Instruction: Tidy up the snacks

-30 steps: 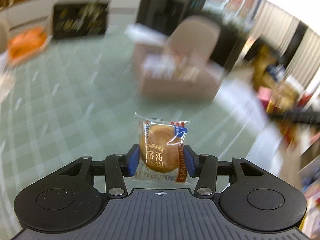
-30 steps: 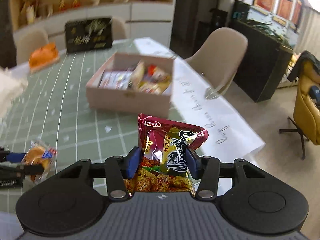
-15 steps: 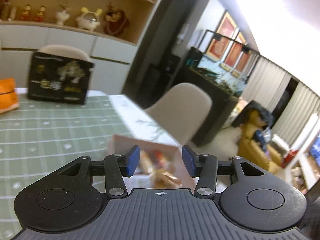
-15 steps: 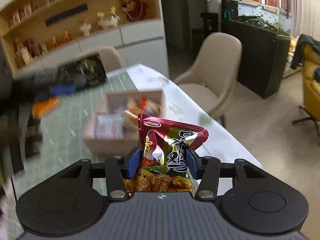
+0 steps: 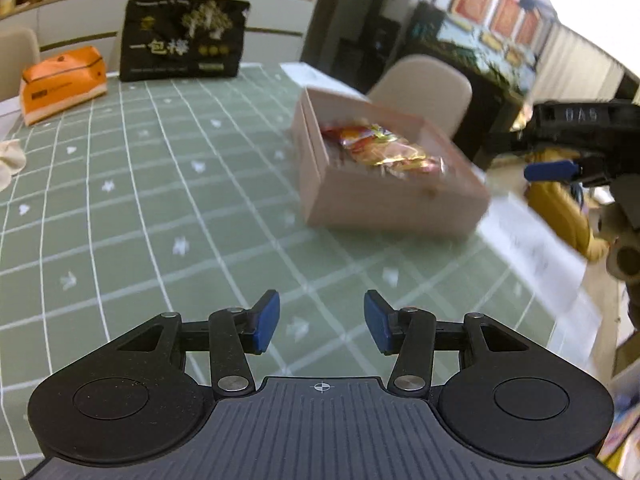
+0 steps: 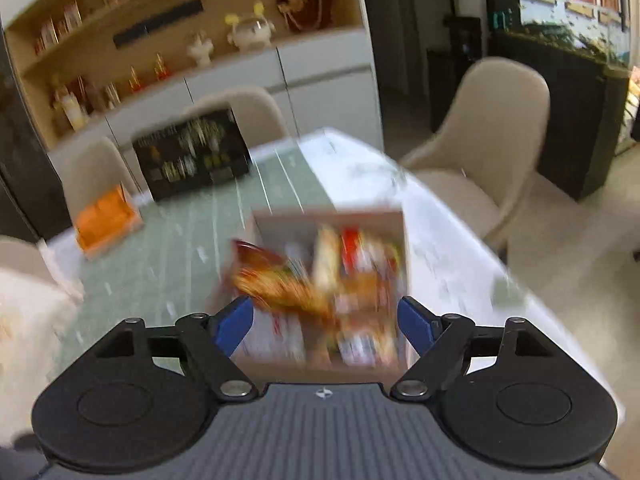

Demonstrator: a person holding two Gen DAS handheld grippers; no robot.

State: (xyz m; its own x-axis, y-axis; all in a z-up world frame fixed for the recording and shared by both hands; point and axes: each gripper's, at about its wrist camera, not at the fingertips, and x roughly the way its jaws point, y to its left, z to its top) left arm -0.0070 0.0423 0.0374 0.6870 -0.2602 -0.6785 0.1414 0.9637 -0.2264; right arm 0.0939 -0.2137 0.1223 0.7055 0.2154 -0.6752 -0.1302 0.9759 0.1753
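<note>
Two tools are in my views. My left tool [image 5: 320,322] has its blue pads spread with nothing between them, only green cloth showing in the gap. My right tool [image 6: 326,322] has just been opening its jaws; they stand wide, and the snack packet [image 6: 276,280] sits blurred in the gap, free of both pads and over the near left part of the box [image 6: 340,370].

One box stands on the surface [image 5: 140,200], a pale pinkish rectangular tray with straight, plain walls that look like card or thin wood; I cannot tell which. Inside it I see a heap of shiny wrapped snacks [image 5: 380,148] in red, yellow and gold foil, too smeared to count. The released packet is crinkled glossy film, dark red at its top edge, orange and brown lower down.

The surface wears a soft green cloth with a white grid and small white motifs. At its far side I count one black rectangular bag [image 5: 184,40] printed with pale characters and a tree, and one orange soft-sided pack [image 5: 62,82] beside it. In the left view the right tool's black body and one blue pad [image 5: 550,170] show at the right edge, beyond the box.
</note>
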